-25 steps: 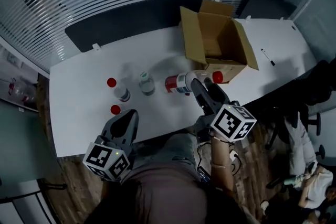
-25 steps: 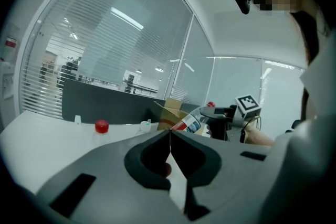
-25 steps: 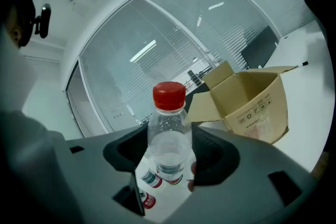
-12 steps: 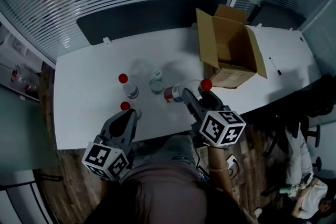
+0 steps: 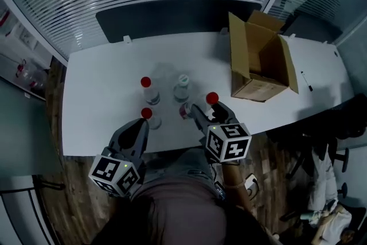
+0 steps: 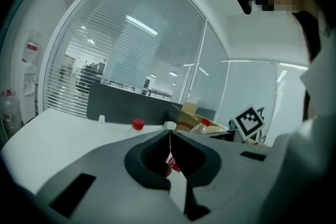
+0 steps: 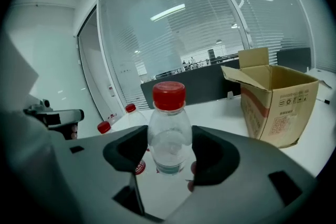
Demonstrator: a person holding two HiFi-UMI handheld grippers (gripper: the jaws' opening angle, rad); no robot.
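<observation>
Grip check: your right tongs (image 7: 169, 153) are clamping the clear plastic bottle with the red screw cap (image 7: 169, 134). The jaws are closing part-way onto its body just below the shoulder, and the bottle is standing upright between them. You are holding it over the near edge of the white tabletop (image 5: 97, 89), between the open brown cardboard box (image 5: 261, 60) and three other small bottles, two red-capped (image 5: 145, 82) (image 5: 147, 113) and one white-capped (image 5: 182, 80). I cannot tell whether its base is touching down.

Your left tongs (image 6: 169, 145) are staying fully closed on nothing, hovering near the closest red-capped bottle.

Handling, as judged: the bottle is looking light, thin-walled and smooth. It will probably dent under a hard squeeze and slip under a loose one. The curved body under the shoulder is serving well as the hold; avoid the cap.
</observation>
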